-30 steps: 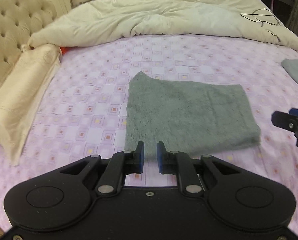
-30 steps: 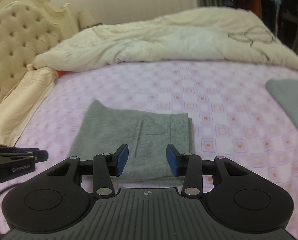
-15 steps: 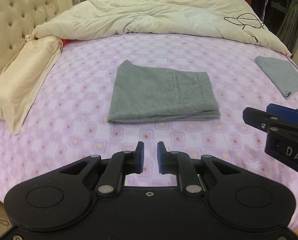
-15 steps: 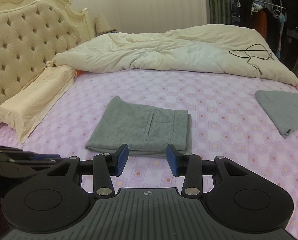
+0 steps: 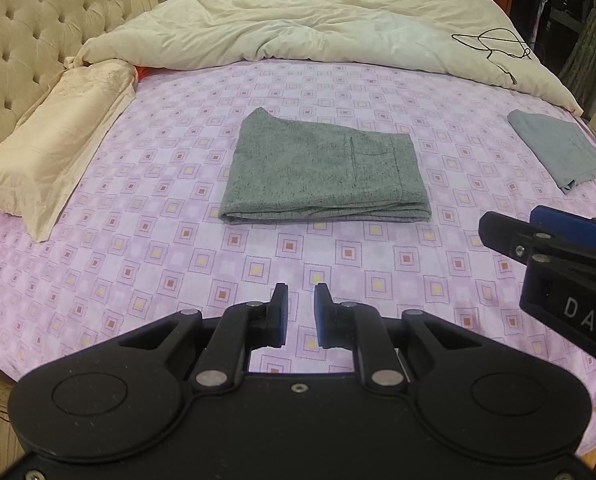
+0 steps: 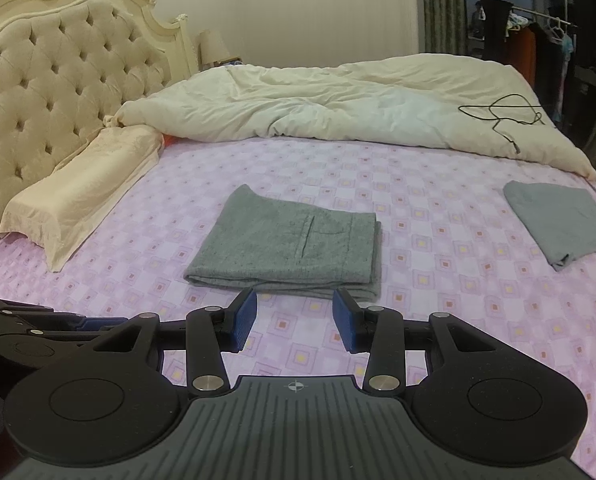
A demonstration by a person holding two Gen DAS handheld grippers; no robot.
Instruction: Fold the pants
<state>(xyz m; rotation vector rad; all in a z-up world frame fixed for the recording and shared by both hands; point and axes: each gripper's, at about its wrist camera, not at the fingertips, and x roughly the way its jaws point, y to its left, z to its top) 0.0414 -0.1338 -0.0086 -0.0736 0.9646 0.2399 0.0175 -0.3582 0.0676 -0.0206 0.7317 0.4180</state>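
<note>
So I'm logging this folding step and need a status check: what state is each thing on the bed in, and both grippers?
Green-grey pants: folded flat on the sheet, untouched.
Second grey garment: folded, lying near the bed's edge.
Duvet: rumpled, bunched along the far side.
Pillow: lying against the headboard.
Black cord: loose on the duvet.
Left gripper: open, empty.
Right gripper: open, empty.

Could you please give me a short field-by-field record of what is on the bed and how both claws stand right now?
surface: bed sheet, lilac with square pattern
task item: grey pants, folded flat, mid-bed
second garment: lighter grey folded cloth, at the right edge
bedding: cream duvet bunched at the far side; pillow by the headboard
left claw: open, empty, short of the pants
right claw: open, empty
</note>
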